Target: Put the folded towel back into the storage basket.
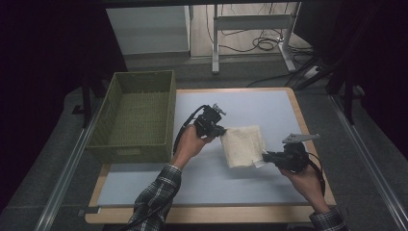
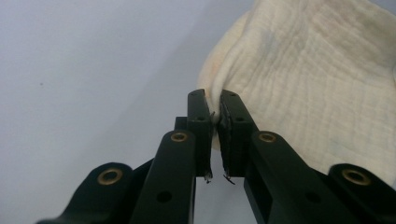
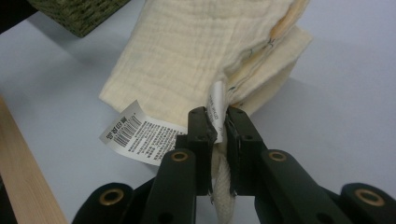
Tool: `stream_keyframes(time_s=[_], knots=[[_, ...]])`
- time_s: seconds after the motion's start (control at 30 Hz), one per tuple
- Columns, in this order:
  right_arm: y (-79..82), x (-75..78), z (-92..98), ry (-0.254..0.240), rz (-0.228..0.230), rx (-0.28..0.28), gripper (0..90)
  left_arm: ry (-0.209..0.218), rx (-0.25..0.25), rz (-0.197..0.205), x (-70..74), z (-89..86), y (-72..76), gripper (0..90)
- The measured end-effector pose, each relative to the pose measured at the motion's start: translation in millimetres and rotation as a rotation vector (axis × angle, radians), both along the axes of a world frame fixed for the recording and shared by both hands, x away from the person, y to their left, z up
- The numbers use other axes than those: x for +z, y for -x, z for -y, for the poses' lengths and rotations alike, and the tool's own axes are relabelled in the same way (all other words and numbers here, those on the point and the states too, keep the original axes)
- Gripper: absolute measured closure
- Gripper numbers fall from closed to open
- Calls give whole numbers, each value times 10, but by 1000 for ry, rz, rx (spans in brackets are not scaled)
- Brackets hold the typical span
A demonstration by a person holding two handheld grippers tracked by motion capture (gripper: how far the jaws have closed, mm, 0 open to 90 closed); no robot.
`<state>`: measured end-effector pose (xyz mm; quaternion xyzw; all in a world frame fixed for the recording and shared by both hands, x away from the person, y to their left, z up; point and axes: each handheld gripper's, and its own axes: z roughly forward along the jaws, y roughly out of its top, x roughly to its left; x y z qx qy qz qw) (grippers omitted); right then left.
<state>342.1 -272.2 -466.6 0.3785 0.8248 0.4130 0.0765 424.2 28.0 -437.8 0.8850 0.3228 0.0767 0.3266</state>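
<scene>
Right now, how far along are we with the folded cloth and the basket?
Done: the cream cloth is folded into a layered pad. In hand: the left gripper is shut on one edge and the right gripper is shut on the opposite edge by the care label, so the cloth hangs between them above the grey mat. Left, as I read it: carry it to the green woven basket, which looks empty, and release.

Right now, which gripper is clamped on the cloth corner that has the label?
The right gripper. Its jaws pinch the cloth at the corner where the white barcode label hangs; the left gripper holds a plain edge.
</scene>
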Motion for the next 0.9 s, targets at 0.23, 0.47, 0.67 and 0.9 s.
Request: stream_keyframes(time_s=[0.23, 0.47, 0.67, 0.9], knots=[[-50, 68, -134, -3, 11, 19, 810, -13, 18, 13, 107, -141, 16, 843], [-123, 148, -285, -6, 14, 39, 810, -26, 32, 6, 230, -325, 19, 840], [-170, 224, -431, -1, 23, 66, 810, -36, 41, -13, 348, -486, 15, 837], [-231, 316, -612, -6, 34, 101, 810, -43, 44, -37, 450, -720, -21, 837]])
